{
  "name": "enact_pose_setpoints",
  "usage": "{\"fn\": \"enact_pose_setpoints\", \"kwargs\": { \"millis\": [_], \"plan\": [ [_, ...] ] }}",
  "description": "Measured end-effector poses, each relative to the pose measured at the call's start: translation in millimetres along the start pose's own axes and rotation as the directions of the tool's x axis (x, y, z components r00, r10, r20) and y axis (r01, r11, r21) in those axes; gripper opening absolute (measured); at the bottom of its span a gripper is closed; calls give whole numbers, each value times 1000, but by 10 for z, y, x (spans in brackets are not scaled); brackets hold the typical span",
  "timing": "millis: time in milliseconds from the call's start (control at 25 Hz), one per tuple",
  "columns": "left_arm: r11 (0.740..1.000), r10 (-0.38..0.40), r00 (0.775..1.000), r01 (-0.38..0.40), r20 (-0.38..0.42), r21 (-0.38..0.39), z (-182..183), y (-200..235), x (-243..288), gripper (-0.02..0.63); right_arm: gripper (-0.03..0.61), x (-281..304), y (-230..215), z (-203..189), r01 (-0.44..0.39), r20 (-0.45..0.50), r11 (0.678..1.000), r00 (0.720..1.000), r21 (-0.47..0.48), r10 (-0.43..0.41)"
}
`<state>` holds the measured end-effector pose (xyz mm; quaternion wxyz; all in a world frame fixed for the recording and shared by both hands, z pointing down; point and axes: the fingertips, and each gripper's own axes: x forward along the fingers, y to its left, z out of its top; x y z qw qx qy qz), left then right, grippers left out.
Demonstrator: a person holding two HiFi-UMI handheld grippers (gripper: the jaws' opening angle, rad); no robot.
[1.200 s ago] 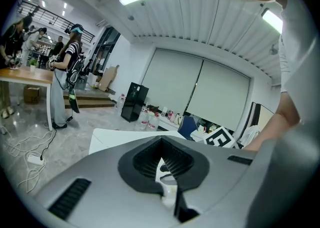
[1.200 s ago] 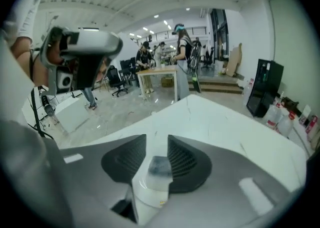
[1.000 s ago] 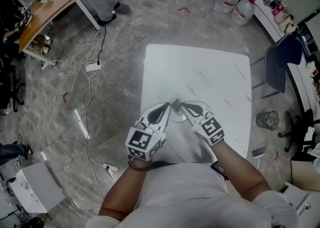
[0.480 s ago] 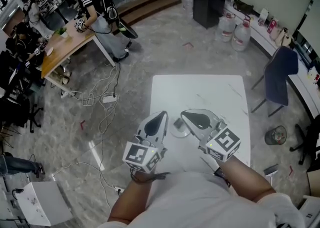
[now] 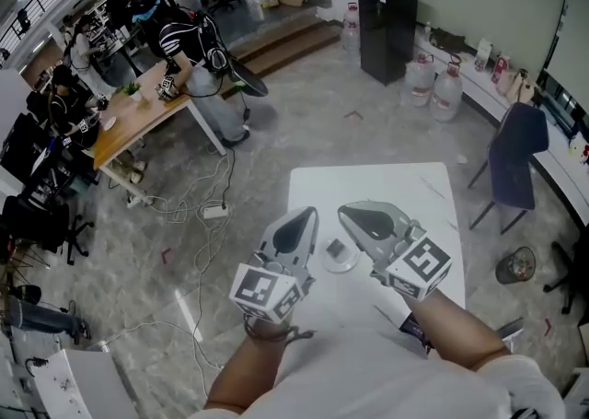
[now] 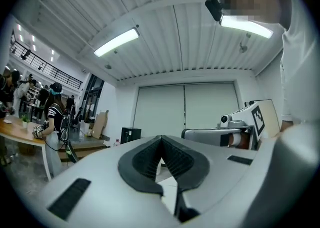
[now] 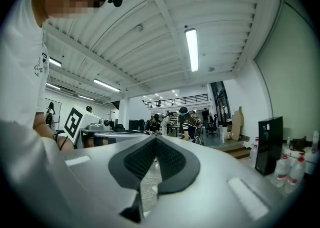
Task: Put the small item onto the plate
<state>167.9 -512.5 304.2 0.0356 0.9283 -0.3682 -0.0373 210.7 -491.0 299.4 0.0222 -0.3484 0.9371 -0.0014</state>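
Since the frame a second ago, I have brought both grippers up off the desk (image 5: 405,196). Then they crouched low over it with their tips almost meeting above the plate. Now they are held high and level, and they look larger in the head view. The head view itself has also swung up, taking in more of the far room: a black cabinet (image 5: 386,12), water bottles (image 5: 434,87) and a blue chair (image 5: 511,161) to the right of the desk.

Left gripper (image 5: 308,216): the fingers (image 6: 145,159) are clenched tip to tip with nothing between them. Only the room shows beyond them.

Right gripper (image 5: 347,213): the fingers (image 7: 172,164) are likewise pressed together and empty.

Plate (image 5: 351,266): clear glass, lying on the near half of the desk, seen in the gap between the two grippers and well below them. A second ago the tips partly covered it; now it is open to view.

Small item (image 5: 337,248): a small greyish piece resting on the plate, apart from both grippers. It is too small for me to tell more.
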Motion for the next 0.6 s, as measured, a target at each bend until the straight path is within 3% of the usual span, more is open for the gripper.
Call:
{"fn": "enact_pose_setpoints", "kwargs": {
  "millis": [600],
  "plan": [
    [999, 3, 999, -5, 45, 35, 169, -84, -4, 6, 2, -46, -50, -35, 22, -24, 1000, 999, -20, -22]
  ]
}}
